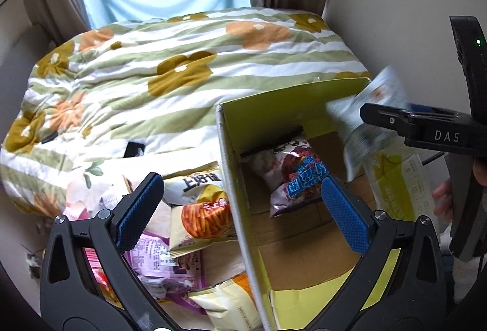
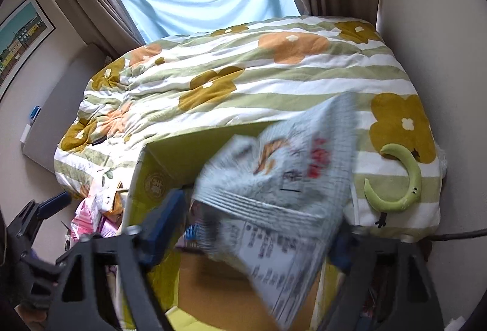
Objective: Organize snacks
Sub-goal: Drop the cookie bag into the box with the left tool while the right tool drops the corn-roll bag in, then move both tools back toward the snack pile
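My left gripper [image 1: 240, 209] hangs with its jaws spread wide and nothing between the blue pads [image 1: 138, 210]; one pad sits over the loose snacks, the other over the inside of the cardboard box [image 1: 231, 166]. The box stands open on the bed, its walls yellow-green inside and its brown floor largely bare. A purple snack bag [image 1: 299, 182] lies on that floor toward the far wall.

Outside the box, along its left wall, I see a heap of packets: a cream bag with a picture of fries [image 1: 202, 217], a pale purple packet [image 1: 158, 255] under it, another cream packet [image 1: 228, 303] nearer the camera, and pink wrappers [image 1: 97, 270] at the far left.

My right gripper [image 2: 258, 236] is over the box. A pale blue-white snack bag [image 2: 274, 179] fills the space between its fingers [image 2: 164, 218], badly blurred. From the right wrist view the fingers stand well apart on either side of the bag, and I cannot tell whether they are pinching it. From the left wrist view the same bag [image 1: 365, 115] shows above the box's right edge, against the black finger marked DAS [image 1: 426, 127].

The green-and-white striped quilt [image 2: 274, 81] with orange and mustard flowers covers the bed behind. A green crescent-shaped toy [image 2: 404, 179] lies on the quilt, right of the box.
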Demonstrator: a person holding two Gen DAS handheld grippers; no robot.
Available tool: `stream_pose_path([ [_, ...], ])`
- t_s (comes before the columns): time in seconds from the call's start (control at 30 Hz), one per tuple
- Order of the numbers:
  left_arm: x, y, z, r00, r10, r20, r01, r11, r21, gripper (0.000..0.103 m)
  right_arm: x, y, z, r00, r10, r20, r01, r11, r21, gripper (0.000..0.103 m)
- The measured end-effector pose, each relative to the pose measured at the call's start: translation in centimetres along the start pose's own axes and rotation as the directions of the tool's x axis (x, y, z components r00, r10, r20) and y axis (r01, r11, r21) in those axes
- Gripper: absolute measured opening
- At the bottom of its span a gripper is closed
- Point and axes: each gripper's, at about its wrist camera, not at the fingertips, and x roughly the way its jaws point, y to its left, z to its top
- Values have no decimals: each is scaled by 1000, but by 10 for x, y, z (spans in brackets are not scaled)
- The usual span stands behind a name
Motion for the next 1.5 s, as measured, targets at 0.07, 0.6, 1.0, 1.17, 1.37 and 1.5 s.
stream_pose_path([
  [0.07, 2, 4, -2, 1000, 2, -7, -2, 1000, -2, 102, 2, 2, -1, 999, -49, 15, 50, 999, -17, 100],
  [0.6, -19, -7, -7, 999, -12, 49, 13, 1000, -28, 102, -57, 2, -28, 993, -82, 80, 85, 996, -37, 100],
  [1.0, -108, 10, -43, 982, 99, 161, -82, 990, -112, 102, -116, 54, -43, 980, 3, 200, 37, 980, -193, 100],
  [1.17, -141, 36, -77, 971, 163, 177, -135, 978, -158, 102, -126, 89, -61, 972, 95, 213, -40, 967, -252, 100],
  [1.37, -174, 85, -119, 963, 200, 180, -162, 965, -207, 102, -133, 137, -88, 961, 168, 221, -100, 952, -290, 100],
  [1.5, -191, 125, -147, 964, 202, 170, -164, 963, -214, 102, -132, 172, -109, 959, 174, 225, -102, 949, -300, 100],
])
